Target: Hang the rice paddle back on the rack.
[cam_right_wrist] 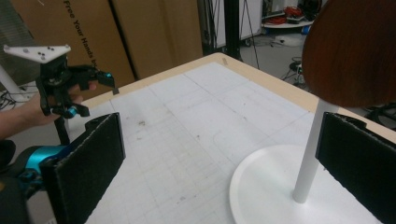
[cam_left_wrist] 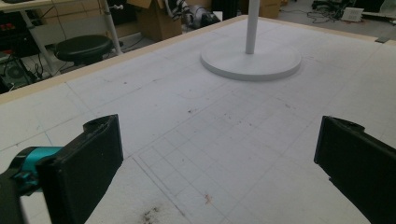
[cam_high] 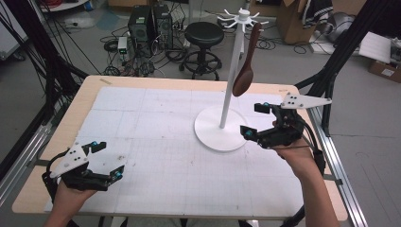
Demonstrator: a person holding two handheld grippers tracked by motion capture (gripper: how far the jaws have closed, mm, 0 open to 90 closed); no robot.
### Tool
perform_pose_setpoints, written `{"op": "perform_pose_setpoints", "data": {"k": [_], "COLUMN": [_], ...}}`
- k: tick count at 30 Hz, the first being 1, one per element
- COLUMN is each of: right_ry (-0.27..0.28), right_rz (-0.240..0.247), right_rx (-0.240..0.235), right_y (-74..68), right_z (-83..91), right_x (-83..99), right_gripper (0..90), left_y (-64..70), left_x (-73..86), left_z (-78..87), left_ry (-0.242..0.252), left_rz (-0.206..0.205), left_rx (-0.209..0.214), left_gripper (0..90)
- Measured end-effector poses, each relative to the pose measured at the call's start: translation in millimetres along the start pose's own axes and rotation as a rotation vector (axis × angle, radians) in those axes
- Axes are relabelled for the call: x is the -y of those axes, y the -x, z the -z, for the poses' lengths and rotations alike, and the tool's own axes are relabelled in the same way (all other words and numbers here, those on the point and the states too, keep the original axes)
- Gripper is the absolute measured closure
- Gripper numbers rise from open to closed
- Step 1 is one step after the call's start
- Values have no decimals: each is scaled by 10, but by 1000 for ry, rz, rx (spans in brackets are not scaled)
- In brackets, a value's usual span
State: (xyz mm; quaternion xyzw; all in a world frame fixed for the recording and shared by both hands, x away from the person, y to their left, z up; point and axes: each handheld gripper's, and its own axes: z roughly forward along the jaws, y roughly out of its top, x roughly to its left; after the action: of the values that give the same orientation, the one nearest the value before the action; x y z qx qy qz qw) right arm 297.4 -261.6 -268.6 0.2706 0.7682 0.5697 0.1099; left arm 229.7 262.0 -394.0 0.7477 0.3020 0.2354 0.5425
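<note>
A white stand [cam_high: 230,80] with a round base [cam_high: 208,131] rises from the table's middle right. A dark brown wooden spoon [cam_high: 247,71] hangs from a hook at its top, bowl down. The spoon's bowl [cam_right_wrist: 355,51] looms at the upper right of the right gripper view, beside the pole [cam_right_wrist: 310,154]. My right gripper [cam_high: 256,120] is open just right of the base, jaws empty. My left gripper [cam_high: 108,160] is open over the table's front left corner with nothing between its jaws. In the left gripper view the stand's base [cam_left_wrist: 251,60] lies far ahead.
A white gridded mat [cam_high: 161,142] covers the wooden table [cam_high: 85,87]. A black stool [cam_high: 204,35], computer towers [cam_high: 150,23] and cables stand on the floor beyond the far edge. Cardboard boxes [cam_high: 293,19] sit at the back right. Black frame bars flank both sides.
</note>
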Motion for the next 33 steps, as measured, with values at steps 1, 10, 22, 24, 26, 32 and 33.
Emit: {"op": "perform_pose_setpoints", "data": {"k": [1,10,22,24,26,32,33], "right_ry": [1,-30,-41,-43,-48,-64,-65], "right_rz": [-1,0,-23,-7,-6,-18,-15], "right_rx": [-3,14,38,48,48,53,55], "right_y": [-3,-53,-55,-59,-64,-64,-64], "right_z": [-2,-49,-45,-47,-48,-49,-50], "right_x": [32,350,702,754,801,922,938], "right_gripper": [4,5,5,5,5,5,5], "left_y": [-6,3,11,6,8,4,1], "left_x": [2,8,7,7,9,13,14], "left_z": [7,33,9,4,-2,-12,-15], "left_ry": [-6,2,7,6,6,3,4], "left_rz": [-8,-8,3,4,7,8,13], "left_rx": [0,1,12,12,14,23,24], "left_gripper": [17,17,17,17,17,17,17]}}
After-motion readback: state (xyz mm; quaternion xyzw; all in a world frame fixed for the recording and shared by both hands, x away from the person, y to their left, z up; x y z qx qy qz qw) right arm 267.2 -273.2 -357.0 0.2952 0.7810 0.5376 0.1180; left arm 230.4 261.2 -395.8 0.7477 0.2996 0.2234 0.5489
